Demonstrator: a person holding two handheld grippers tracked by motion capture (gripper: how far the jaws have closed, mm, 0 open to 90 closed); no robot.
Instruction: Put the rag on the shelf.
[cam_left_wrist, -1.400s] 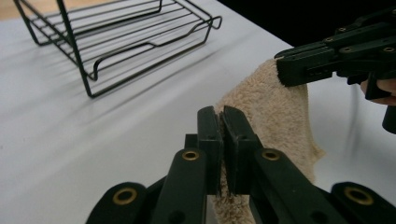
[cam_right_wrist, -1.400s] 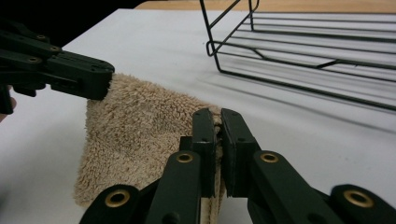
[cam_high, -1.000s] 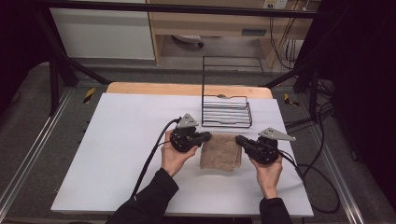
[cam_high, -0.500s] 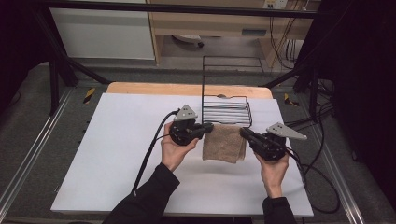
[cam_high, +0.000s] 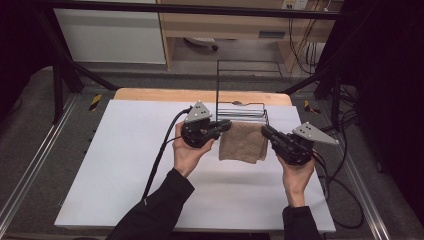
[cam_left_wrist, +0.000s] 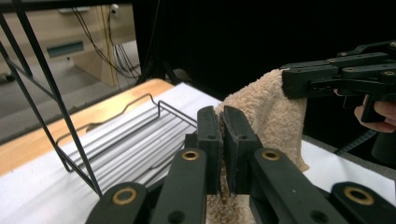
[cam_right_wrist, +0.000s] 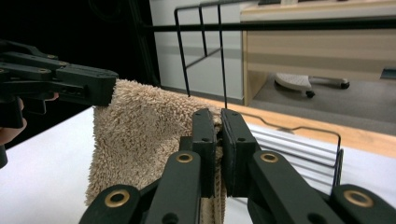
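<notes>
**Towel lifted by two corners, held at the wire rack**

Observed from beside the counter (cam_high: 125, 175): a person holds a gripper in each hand. The left gripper (cam_high: 226, 125) has its jaws pressed together on one upper corner of a tan towel (cam_high: 244, 142); the left gripper view shows the terry cloth caught between the two black pads. The right gripper (cam_high: 265, 131) pinches the opposite upper corner in the same way, confirmed in the right gripper view, where pile shows in the narrow gap between its jaws.

The towel hangs between the two grippers, spread fairly flat, its lower edge near or on the white counter surface; contact cannot be told. It sits just in front of a black wire rack (cam_high: 245, 111), whose tall upright frame rises behind it.

Judgement: the step in hand is carrying the towel toward the rack, with placement not yet made. The next move would call for raising both corners evenly, keeping the cloth taut, and clearing the rack's front rail before lowering. Uneven lift risks the hanging edge snagging on the wires.
</notes>
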